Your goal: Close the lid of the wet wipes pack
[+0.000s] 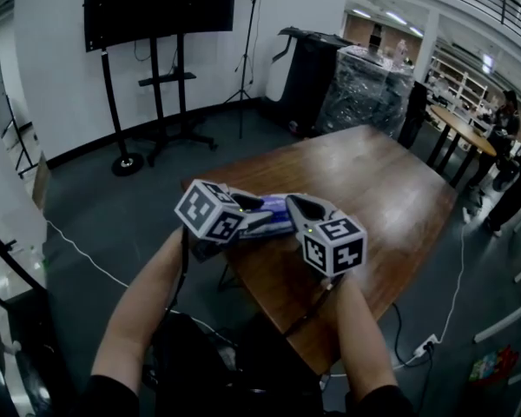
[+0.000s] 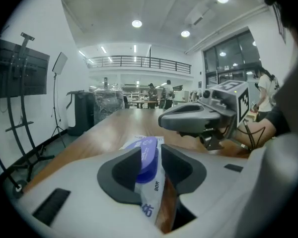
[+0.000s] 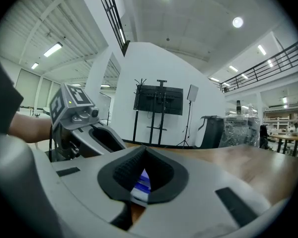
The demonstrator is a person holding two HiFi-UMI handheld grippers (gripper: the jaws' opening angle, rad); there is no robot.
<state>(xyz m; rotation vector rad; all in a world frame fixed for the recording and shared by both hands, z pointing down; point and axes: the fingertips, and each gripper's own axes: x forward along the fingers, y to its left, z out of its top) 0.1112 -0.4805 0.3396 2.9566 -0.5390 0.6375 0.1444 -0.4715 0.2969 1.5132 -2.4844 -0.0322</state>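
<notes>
Feed from the head view shows me the wet wipes pack [image 1: 276, 217] lying on the wooden table [image 1: 373, 181], close to the table's near left corner, with both grippers meeting over it. My left gripper [image 1: 257, 215] comes at the pack from the left and my right gripper [image 1: 297, 205] from the right, their tips close together above the wrapper.

On the left gripper view I see the violet lid [image 2: 149, 157] raised off the pack [image 2: 150, 207], standing on edge between the left gripper's [image 2: 151, 151] jaws. Those jaws are drawn in narrow on the lid: the left-hand pad lies against it, and on the other side I can make out at most a thin sliver of white wrapper. So the lid is open and pinched. The right gripper [image 2: 165, 121] hangs just beyond, over the far end of the pack.

On the right gripper view the right gripper's [image 3: 143, 150] jaws are brought together, pads meeting at the tips with nothing between them. A patch of the blue and white pack [image 3: 140, 186] shows through the hollow below the tips. The left gripper [image 3: 107, 139] sits just beside it.

Behind the table I see a dark screen on a stand [image 1: 156, 3] and a wrapped pallet [image 1: 365, 89]
</notes>
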